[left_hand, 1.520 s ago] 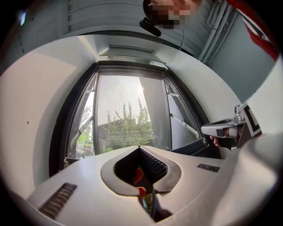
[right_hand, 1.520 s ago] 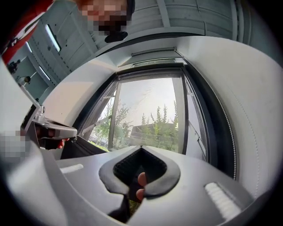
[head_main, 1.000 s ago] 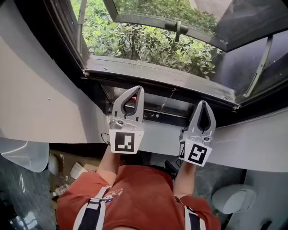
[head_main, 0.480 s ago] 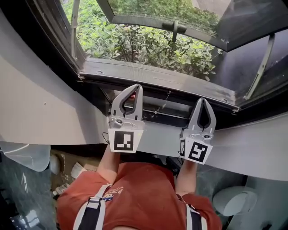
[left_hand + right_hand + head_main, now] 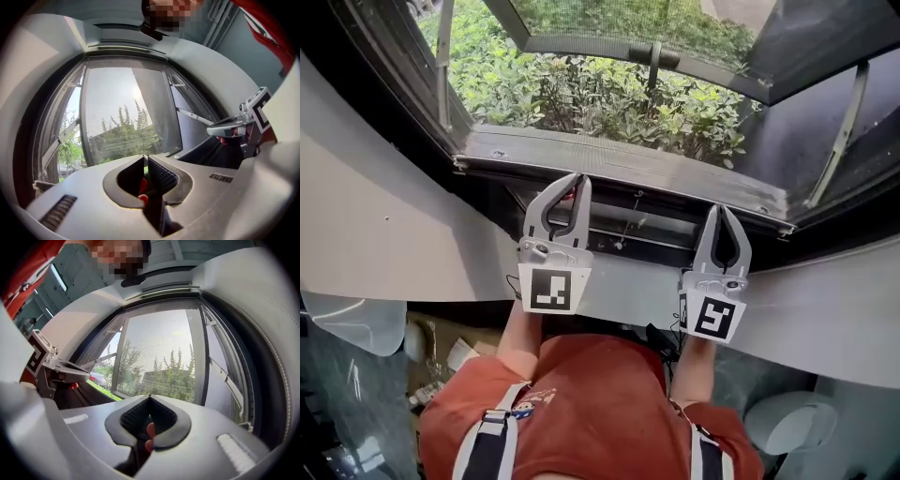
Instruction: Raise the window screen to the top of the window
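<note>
At 7 o'clock in the head view, below the white ledge, an open cardboard box (image 5: 425,339) holds a few pale things (image 5: 461,354) too small for me to name.

The window screen (image 5: 609,14) sits at 12 o'clock. Its dark bottom bar (image 5: 591,44), with a handle (image 5: 654,54) on it, hangs well above the sill (image 5: 619,157), and green shrubs (image 5: 581,94) show through the open gap between them.

My left gripper (image 5: 578,176) is at 11 o'clock from my red shirt, jaws pressed together on nothing, its tips just at the sill's inner edge. My right gripper (image 5: 719,208) is at 1 o'clock, also closed and empty, its tips just short of the sill. Neither of the 2 touches the screen.

Compared with 1 second ago, both grippers have crept a little toward the window, the left one has rolled slightly so its marker cube faces me more squarely, and both jaw pairs stay closed. The screen bar has not changed its height against the frame.
</note>
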Demonstrator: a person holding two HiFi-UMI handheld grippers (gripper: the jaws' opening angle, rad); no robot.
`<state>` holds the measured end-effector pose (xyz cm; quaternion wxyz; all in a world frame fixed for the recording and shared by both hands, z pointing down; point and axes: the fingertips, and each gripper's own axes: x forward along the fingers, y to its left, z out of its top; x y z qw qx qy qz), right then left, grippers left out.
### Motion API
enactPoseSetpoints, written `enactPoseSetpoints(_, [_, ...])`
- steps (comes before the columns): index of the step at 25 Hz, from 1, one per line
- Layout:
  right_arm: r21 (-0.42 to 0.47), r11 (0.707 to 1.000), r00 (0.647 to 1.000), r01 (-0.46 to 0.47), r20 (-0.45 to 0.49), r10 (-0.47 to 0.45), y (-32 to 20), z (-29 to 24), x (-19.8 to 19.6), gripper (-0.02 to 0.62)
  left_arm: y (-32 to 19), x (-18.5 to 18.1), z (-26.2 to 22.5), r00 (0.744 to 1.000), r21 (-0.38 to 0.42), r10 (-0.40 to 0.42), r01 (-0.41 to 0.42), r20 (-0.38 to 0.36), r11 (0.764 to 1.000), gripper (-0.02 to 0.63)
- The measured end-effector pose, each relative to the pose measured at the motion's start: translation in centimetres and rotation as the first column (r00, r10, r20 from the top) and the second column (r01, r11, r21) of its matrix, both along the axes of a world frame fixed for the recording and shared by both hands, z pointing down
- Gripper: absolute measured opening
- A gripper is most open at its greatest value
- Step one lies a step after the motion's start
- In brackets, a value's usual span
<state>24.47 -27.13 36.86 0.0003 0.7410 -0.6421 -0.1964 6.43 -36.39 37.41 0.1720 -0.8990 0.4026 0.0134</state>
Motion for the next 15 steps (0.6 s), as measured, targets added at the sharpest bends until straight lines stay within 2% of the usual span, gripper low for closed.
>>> enactPoseSetpoints(3, [-0.013, 0.999, 0.997, 0.052, -0.057, -0.053, -0.1, -0.3, -0.9, 0.011, 0.3, 0.7, 0.9, 0.993, 0.052, -0.002, -0.004, 0.118, 0.999, 0.042])
enactPoseSetpoints(6, [-0.055, 0.992, 0.983, 0.113, -0.137, -0.119, -0.3, 0.0, -2.0, 0.058, 0.4, 0.7, 1.6, 0.983, 0.092, -0.011, -0.006, 0.186, 0.996, 0.065])
enactPoseSetpoints(8, [-0.092, 0.988, 0.971, 0.124, -0.192, -0.140, -0.3, 0.6, -2.4, 0.068, 0.3, 0.6, 2.2, 0.964, 0.120, -0.021, -0.011, 0.263, 0.993, 0.078])
enactPoseSetpoints(11, [-0.250, 0.964, 0.936, 0.091, -0.309, -0.168, -0.6, 3.1, -2.5, 0.111, 0.1, 0.7, 3.4, 0.904, 0.177, -0.053, -0.025, 0.423, 0.984, 0.101])
enactPoseSetpoints(13, [-0.339, 0.939, 0.884, 0.050, -0.422, -0.199, -1.0, 4.5, -2.8, 0.149, 0.1, 0.8, 4.2, 0.855, 0.214, -0.075, -0.044, 0.514, 0.976, 0.118])
enactPoseSetpoints(15, [-0.380, 0.924, 0.838, 0.024, -0.497, -0.226, -1.3, 5.1, -2.9, 0.169, 0.0, 0.9, 4.9, 0.799, 0.251, -0.099, -0.067, 0.593, 0.966, 0.129])
